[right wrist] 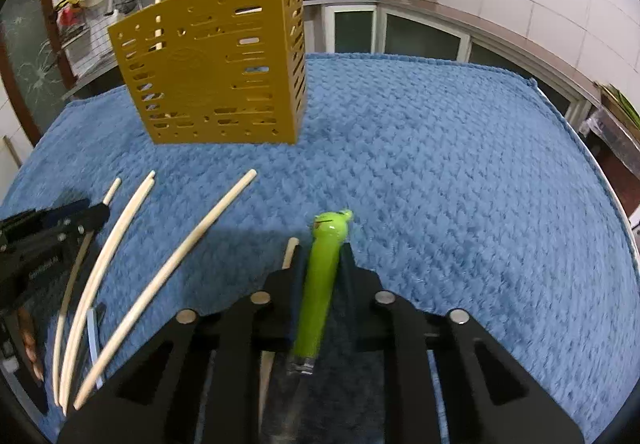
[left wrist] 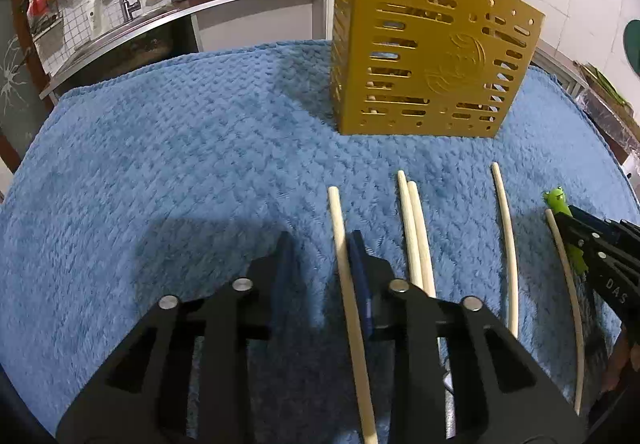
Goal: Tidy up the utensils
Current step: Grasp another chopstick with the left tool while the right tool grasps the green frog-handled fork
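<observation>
Your right gripper [right wrist: 320, 256] was clamped on the green handle [right wrist: 320, 284] of a utensil. Your left gripper [left wrist: 322, 248] was apart, with one chopstick [left wrist: 344, 264] lying against its right finger [left wrist: 360, 264]; I could not tell whether it was gripped. The other chopsticks [left wrist: 416, 236] lay on the blue cloth [left wrist: 180, 164], near the gold holder [left wrist: 428, 56].

Left gripper [left wrist: 320, 244] angled down, jaws partly apart, right gripper [right wrist: 322, 256] angled down, jaws clamped
</observation>
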### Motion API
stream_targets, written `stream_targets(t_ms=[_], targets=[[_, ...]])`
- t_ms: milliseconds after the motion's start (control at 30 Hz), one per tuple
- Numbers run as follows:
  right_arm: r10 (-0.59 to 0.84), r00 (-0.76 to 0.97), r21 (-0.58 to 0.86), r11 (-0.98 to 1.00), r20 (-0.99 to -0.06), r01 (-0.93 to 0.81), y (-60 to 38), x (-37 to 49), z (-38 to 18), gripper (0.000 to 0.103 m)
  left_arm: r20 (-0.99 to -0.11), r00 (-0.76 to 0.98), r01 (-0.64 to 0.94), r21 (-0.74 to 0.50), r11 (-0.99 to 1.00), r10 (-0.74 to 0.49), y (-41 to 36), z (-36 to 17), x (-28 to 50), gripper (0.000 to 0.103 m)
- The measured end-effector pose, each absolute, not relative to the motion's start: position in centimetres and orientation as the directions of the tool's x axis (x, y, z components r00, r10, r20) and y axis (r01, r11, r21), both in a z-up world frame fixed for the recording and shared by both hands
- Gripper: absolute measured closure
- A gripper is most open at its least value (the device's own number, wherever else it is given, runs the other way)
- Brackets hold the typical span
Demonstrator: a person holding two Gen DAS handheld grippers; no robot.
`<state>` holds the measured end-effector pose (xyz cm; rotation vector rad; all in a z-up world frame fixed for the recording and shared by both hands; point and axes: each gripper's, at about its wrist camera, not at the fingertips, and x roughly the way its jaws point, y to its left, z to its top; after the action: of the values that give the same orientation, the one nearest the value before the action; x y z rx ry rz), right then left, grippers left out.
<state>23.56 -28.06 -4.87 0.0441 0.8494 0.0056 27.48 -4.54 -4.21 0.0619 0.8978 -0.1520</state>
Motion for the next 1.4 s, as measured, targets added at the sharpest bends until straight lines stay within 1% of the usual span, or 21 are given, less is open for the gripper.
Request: stream_targets(t_ms=[233, 500, 600, 667, 933, 1033, 1200, 1400], targets=[[0.034, 0.636, 0.041, 0.999, -0.771, -0.003, -28.4, 23.3, -4.8, 0.086, -0.785, 0.610, 0.169, -0.008, 0.986, -0.111, -4.4, -4.2, 27.5, 0.083], [0.026, 0.601, 0.058, 0.998, -0.799, 0.034, -28.8, 23.7, -5.0, 0.086, -0.788, 0.610, 0.175, 0.033, 0.984, -0.082, -5.2, -4.3, 27.7, 0.083], [0.016, 0.604, 0.045, 0.998, -0.797, 0.033, -28.6, 23.6, -5.0, 0.086, -0.787, 0.611, 0.175, 0.025, 0.984, -0.088, -5.1, -4.2, 27.7, 0.083], [0.024, 0.609, 0.055, 0.998, -0.793, 0.033, -28.6, 23.4, -4.9, 0.087, -0.785, 0.612, 0.173, 0.015, 0.985, -0.096, -4.9, -4.2, 27.7, 0.088], [0.061, 0.613, 0.101, 0.994, -0.788, 0.032, -29.4, 22.7, -4.3, 0.087, -0.778, 0.615, 0.174, -0.025, 0.984, -0.129, -4.1, -3.7, 27.5, 0.093], [0.074, 0.620, 0.120, 0.992, -0.781, 0.033, -29.7, 22.5, -3.9, 0.087, -0.774, 0.615, 0.180, -0.048, 0.982, -0.150, -3.9, -3.2, 27.3, 0.103], [0.087, 0.637, 0.142, 0.989, -0.766, 0.035, -29.9, 22.2, -3.3, 0.087, -0.760, 0.628, 0.184, -0.063, 0.981, -0.166, -3.6, -2.4, 26.8, 0.103], [0.082, 0.621, 0.133, 0.990, -0.780, 0.037, -29.7, 22.5, -3.5, 0.087, -0.792, 0.583, 0.184, -0.085, 0.979, -0.179, -3.4, -3.3, 27.4, 0.103]])
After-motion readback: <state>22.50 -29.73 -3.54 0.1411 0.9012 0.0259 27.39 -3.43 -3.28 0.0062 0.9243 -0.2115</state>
